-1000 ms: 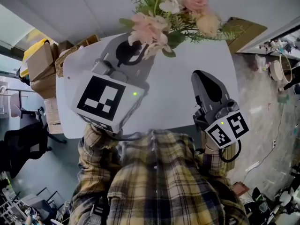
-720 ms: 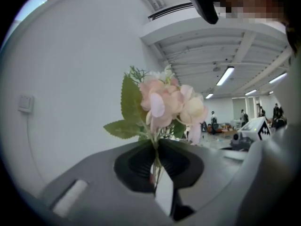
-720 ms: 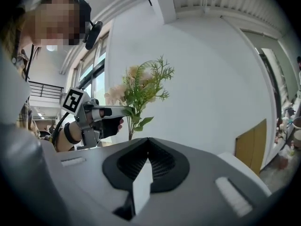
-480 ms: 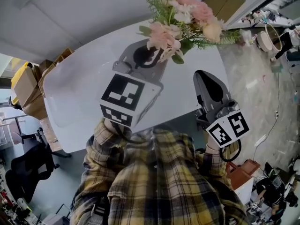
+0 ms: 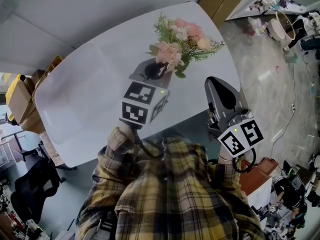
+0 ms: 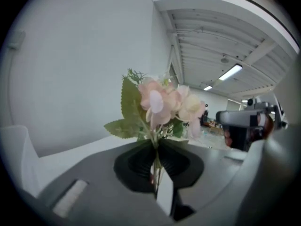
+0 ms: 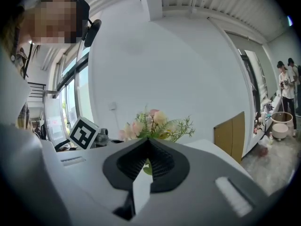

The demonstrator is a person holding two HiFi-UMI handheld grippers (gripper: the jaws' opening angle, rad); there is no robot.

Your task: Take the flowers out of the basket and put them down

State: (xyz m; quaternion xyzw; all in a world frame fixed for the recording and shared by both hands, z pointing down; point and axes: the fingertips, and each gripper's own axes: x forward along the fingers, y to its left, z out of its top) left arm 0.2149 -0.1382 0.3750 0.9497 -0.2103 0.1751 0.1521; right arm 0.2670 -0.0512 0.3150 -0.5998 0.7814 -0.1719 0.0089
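White table (image 5: 85,99); cardboard boxes (image 5: 20,101) beside its left end. Above table, left gripper (image 5: 158,70) clamps flowers (image 5: 180,36); right gripper (image 5: 220,90) at table's near-right corner, jaws together.

The flowers (image 5: 181,40) are a small bunch of pale pink and cream blooms with green leaves and feathery sprigs. Their thin stems are pinched between the jaws of the left hand-held gripper (image 5: 159,68). The blooms fan out just beyond its tips, over the white worktop (image 5: 90,94).
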